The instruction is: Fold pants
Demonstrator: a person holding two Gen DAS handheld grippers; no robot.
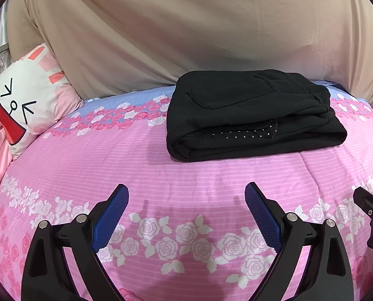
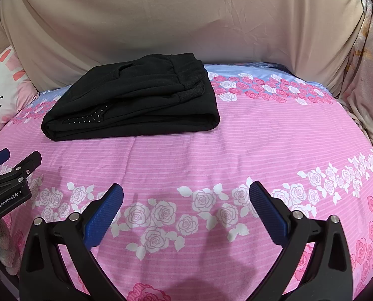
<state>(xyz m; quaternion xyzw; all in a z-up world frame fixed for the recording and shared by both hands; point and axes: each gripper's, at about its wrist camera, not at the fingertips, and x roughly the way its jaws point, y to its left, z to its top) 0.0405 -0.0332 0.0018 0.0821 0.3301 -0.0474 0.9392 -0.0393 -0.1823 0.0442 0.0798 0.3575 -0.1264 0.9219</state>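
Observation:
The black pants [image 1: 249, 115] lie folded in a compact stack on the pink flowered bedspread [image 1: 161, 175], with a dotted lining showing at the front fold. They also show in the right wrist view [image 2: 136, 100], at the far left of the bed. My left gripper [image 1: 186, 190] is open and empty, held above the bedspread short of the pants. My right gripper [image 2: 186, 188] is open and empty, to the right of the left one and nearer than the pants. The left gripper's side shows at the left edge of the right wrist view [image 2: 18, 173].
A white and pink cartoon rabbit pillow [image 1: 28, 100] leans at the far left of the bed. A beige sheet [image 1: 186, 30] hangs behind the bed. Crumpled pale fabric [image 2: 362, 87] lies at the right edge.

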